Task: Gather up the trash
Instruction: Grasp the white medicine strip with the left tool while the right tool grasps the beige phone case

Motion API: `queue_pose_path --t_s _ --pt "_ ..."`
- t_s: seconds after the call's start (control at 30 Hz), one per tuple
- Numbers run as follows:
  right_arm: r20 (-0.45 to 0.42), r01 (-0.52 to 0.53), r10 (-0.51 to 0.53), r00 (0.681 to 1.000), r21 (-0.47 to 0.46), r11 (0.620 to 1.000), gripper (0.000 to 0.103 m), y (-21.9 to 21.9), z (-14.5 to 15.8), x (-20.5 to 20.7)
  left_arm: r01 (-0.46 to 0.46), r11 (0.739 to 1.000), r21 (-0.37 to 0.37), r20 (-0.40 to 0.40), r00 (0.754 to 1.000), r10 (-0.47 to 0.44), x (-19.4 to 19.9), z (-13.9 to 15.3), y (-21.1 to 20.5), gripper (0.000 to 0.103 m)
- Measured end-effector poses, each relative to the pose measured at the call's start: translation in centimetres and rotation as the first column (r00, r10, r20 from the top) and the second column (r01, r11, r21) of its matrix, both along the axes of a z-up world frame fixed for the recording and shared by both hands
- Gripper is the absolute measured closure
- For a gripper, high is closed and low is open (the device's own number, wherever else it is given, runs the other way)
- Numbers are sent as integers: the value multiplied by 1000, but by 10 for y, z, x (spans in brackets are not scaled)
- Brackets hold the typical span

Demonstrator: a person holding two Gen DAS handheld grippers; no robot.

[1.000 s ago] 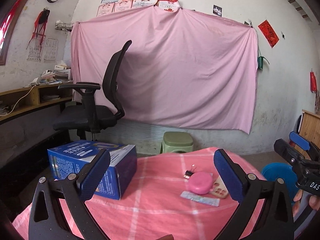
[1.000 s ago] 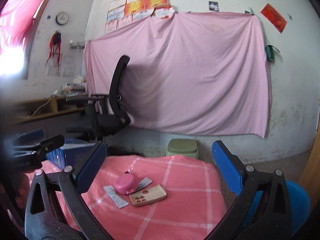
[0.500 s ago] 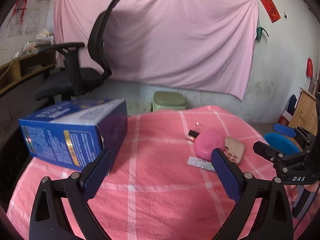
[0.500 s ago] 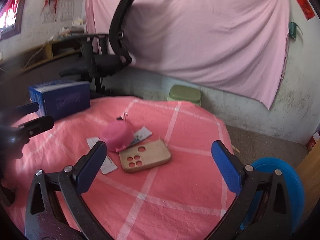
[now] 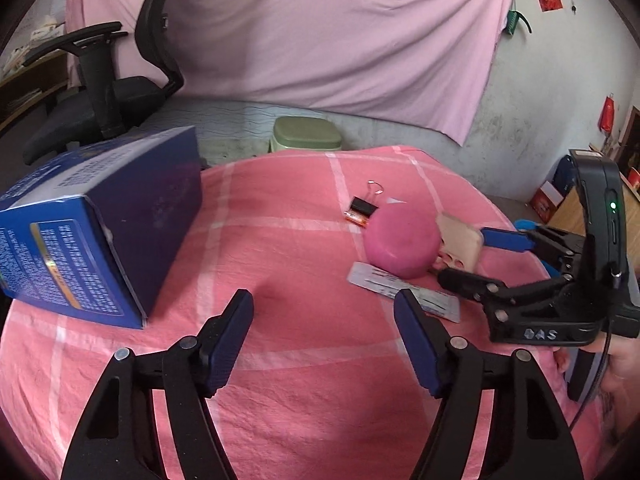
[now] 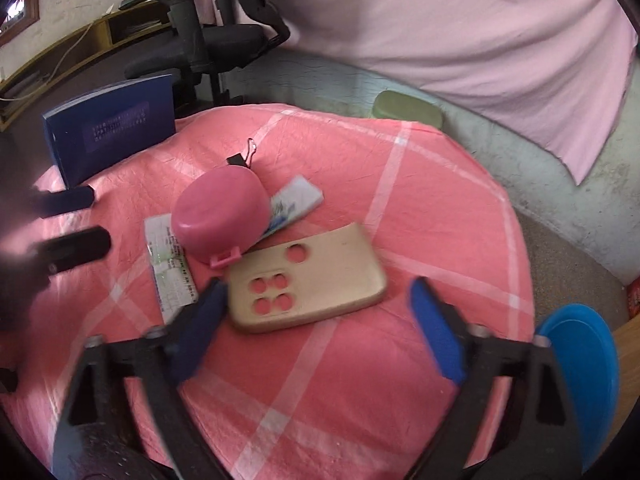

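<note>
On the pink checked tablecloth (image 5: 288, 380) lies a small heap. It holds a round pink case (image 5: 402, 240) (image 6: 220, 212), a beige phone case (image 6: 340, 268) (image 5: 460, 240), a white blister strip (image 5: 404, 292) (image 6: 170, 268), a white packet (image 6: 298, 200) and a black binder clip (image 5: 362, 206) (image 6: 242, 156). My left gripper (image 5: 323, 298) (image 6: 88, 220) hovers left of the heap. Its jaws are closing over bare cloth. My right gripper (image 6: 316, 286) (image 5: 476, 258) points down at the phone case, jaws closing, pads not touching it.
A blue carton (image 5: 100, 232) (image 6: 112, 132) stands at the table's left. A blue bin (image 6: 580, 372) sits on the floor to the right, beside a wooden edge. Behind the table are a green stool (image 5: 306, 134) and a black office chair (image 5: 112, 92).
Both grippers tipped downward and sank toward the table. The left jaws narrowed. The right gripper drew close over the phone case.
</note>
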State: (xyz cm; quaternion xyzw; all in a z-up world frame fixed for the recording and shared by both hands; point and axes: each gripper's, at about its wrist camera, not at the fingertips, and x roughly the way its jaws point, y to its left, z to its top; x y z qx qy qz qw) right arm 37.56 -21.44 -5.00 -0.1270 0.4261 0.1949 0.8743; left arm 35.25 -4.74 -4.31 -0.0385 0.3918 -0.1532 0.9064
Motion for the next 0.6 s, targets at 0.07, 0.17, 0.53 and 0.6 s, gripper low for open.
queue_pose_path --t_s 0.07,0.17,0.53,0.6 --pt "-4 3 -3 1000 16 1000 6 -3 1 1 21 1000 -4 -8 1000 -21 0 1 -7 38" --pt "1 10 -10 1000 26 1000 6 -11 5 -3 46 999 -15 -36 998 -47 3 -1 -16 48" --pt "24 118 -122 992 108 987 6 -63 17 -10 -30 999 -22 -119 993 27 15 -8 -56 49" --pt "24 125 -129 991 123 984 6 -65 18 -12 -79 997 -19 -137 988 75 19 -9 -58 49"
